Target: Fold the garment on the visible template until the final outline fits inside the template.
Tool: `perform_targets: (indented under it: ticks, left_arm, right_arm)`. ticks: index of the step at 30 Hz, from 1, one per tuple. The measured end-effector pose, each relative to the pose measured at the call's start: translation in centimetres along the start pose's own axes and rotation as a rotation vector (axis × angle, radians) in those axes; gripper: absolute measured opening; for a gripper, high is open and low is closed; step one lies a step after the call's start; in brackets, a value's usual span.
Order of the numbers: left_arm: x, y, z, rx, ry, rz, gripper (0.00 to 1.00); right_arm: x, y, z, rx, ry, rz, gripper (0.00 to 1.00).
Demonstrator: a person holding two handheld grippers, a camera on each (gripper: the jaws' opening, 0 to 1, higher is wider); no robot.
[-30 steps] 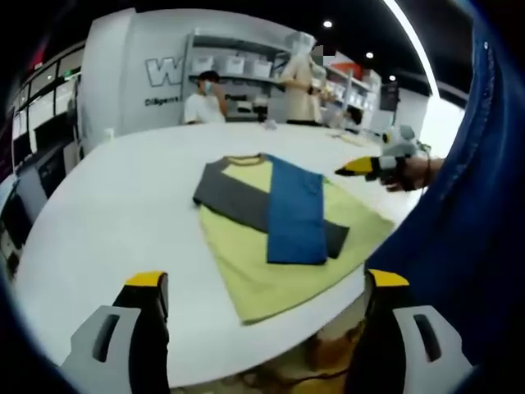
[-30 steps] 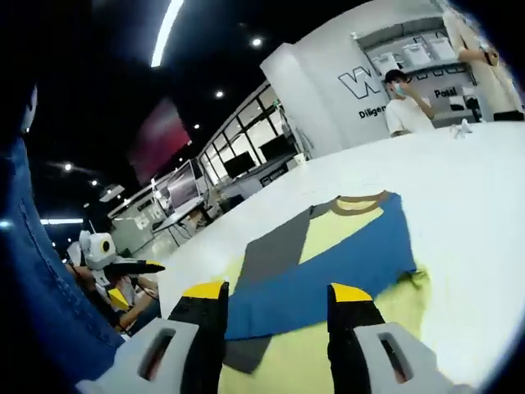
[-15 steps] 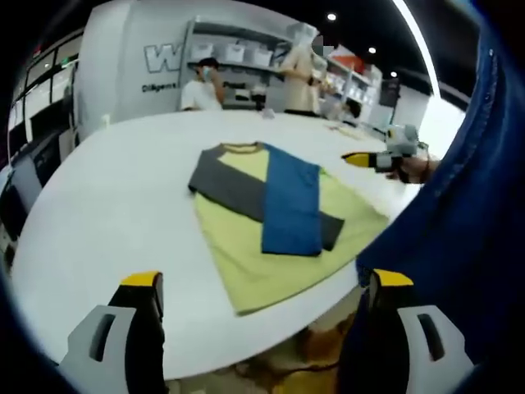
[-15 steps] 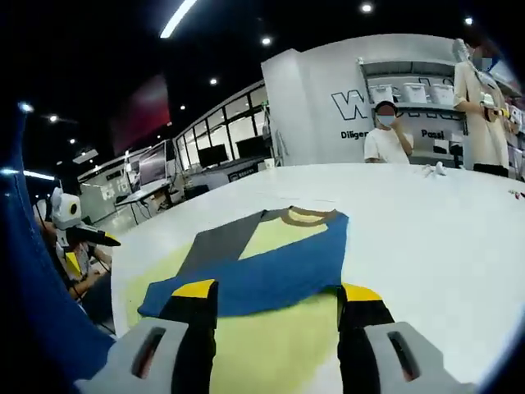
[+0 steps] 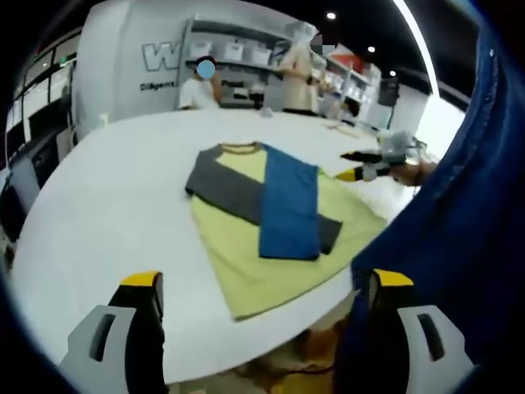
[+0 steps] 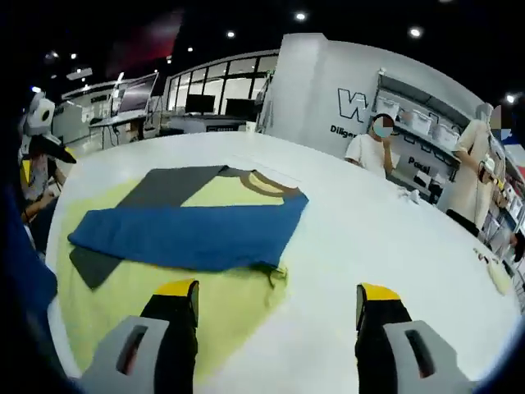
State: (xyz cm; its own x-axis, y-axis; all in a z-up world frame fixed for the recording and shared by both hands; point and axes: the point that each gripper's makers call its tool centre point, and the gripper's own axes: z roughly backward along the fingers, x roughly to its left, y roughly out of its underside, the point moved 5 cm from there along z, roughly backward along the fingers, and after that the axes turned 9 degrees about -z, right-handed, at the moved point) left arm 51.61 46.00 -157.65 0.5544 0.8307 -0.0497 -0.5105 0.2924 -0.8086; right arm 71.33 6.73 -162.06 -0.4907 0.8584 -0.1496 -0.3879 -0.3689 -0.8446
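Since the earlier frame the right gripper (image 6: 275, 294) was swung around above the table (image 6: 394, 246) edge; both grippers are held wide open and empty. Left gripper (image 5: 267, 283) is hovering. Folded garment (image 5: 271, 213) is lying flat on the table

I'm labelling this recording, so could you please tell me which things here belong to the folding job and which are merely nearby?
Job:
- garment, sleeves folded across the body
- white table it lies on
- left gripper, open
- right gripper, open

Nearby:
- shelving with white bins
- two people beyond the table
- small items on the far table edge
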Motion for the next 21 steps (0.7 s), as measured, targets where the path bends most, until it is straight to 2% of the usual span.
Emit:
perform_targets:
  ticks: [5,7,12,21]
  left_arm:
    - [0.1,-0.1,-0.3,-0.015,-0.012,0.016,0.99]
    - [-0.1,0.1,-0.6,0.0,-0.005,0.015,0.99]
    - [-0.5,0.1,-0.8,0.02,-0.007,0.019,0.99]
    - [-0.8,0.1,-1.2,0.029,-0.031,0.046,0.99]
  right_arm:
    - [-1.6,-0.8,-0.9,0.004,0.06,0.017,0.76]
    - [-2.5,-0.6,-1.9,0.025,0.073,0.058,0.75]
    - [-3.0,-0.1,-3.2,0.041,0.081,0.084,0.74]
    - [-3.3,-1.3,-5.8,-0.007,0.082,0.08,0.71]
